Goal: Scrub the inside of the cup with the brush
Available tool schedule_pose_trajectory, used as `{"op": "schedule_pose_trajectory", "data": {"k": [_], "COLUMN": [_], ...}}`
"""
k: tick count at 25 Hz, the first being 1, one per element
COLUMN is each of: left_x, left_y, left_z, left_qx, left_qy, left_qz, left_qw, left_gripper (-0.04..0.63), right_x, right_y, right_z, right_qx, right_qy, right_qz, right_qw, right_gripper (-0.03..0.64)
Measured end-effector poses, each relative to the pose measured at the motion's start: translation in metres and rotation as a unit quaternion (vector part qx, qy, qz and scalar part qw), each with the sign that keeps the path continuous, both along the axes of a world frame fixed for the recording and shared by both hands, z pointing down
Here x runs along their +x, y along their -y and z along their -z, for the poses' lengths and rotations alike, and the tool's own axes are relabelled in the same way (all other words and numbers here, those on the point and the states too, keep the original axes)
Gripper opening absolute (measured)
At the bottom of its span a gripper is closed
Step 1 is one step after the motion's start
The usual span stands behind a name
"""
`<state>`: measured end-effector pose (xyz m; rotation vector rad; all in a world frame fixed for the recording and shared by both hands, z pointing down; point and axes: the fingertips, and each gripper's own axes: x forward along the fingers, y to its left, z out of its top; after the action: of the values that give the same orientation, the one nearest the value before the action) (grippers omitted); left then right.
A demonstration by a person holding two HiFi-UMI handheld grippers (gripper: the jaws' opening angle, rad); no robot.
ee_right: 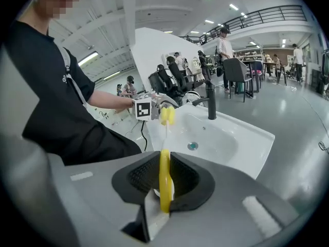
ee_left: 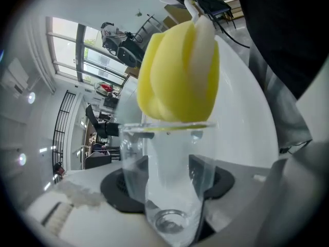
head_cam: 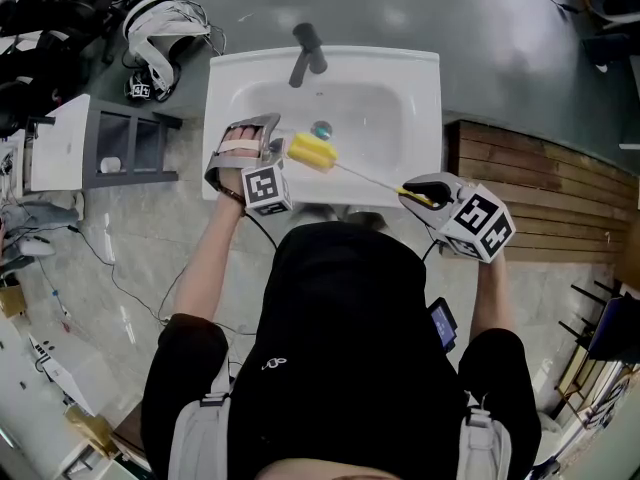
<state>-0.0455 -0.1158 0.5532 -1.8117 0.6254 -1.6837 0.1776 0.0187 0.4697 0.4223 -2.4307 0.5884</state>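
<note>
Over the white sink [head_cam: 420, 78], left gripper [head_cam: 255, 150] jaws clamped the cup [ee_left: 164, 189] steady for scrubbing; right gripper [ee_right: 164, 181] jaws pinched the brush [ee_left: 177, 76], its sponge seemingly at the rim.

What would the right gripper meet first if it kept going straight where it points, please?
Likely the cup in the left gripper: its own brush leads there, yellow head at the cup's mouth.
</note>
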Motion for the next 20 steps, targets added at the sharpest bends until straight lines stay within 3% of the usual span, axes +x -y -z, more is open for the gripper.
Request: {"op": "schedule_pose_trajectory", "data": {"k": [7, 14, 20], "left_x": [0.002, 0.004, 0.004], "left_y": [-0.003, -0.004, -0.005], "left_z": [-0.007, -0.008, -0.005], "left_qx": [-0.021, -0.029, -0.038], "left_qy": [-0.072, -0.134, -0.204], "left_qz": [0.047, 0.092, 0.135], "left_qw": [0.9961, 0.9863, 0.9688], "left_gripper": [0.270, 0.270, 0.270], "right_x": [0.012, 0.028, 0.040], "right_y": [0.004, 0.015, 0.029], "right_z": [-0.006, -0.019, -0.029], "right_qx": [-0.009, -0.012, -0.005], "right_qy": [0.021, 0.022, 0.007], "right_qz": [-0.060, -0.137, -0.198], "right_qw": [0.998, 0.990, 0.980], "right_gripper": [0.063, 0.063, 0.061]}}
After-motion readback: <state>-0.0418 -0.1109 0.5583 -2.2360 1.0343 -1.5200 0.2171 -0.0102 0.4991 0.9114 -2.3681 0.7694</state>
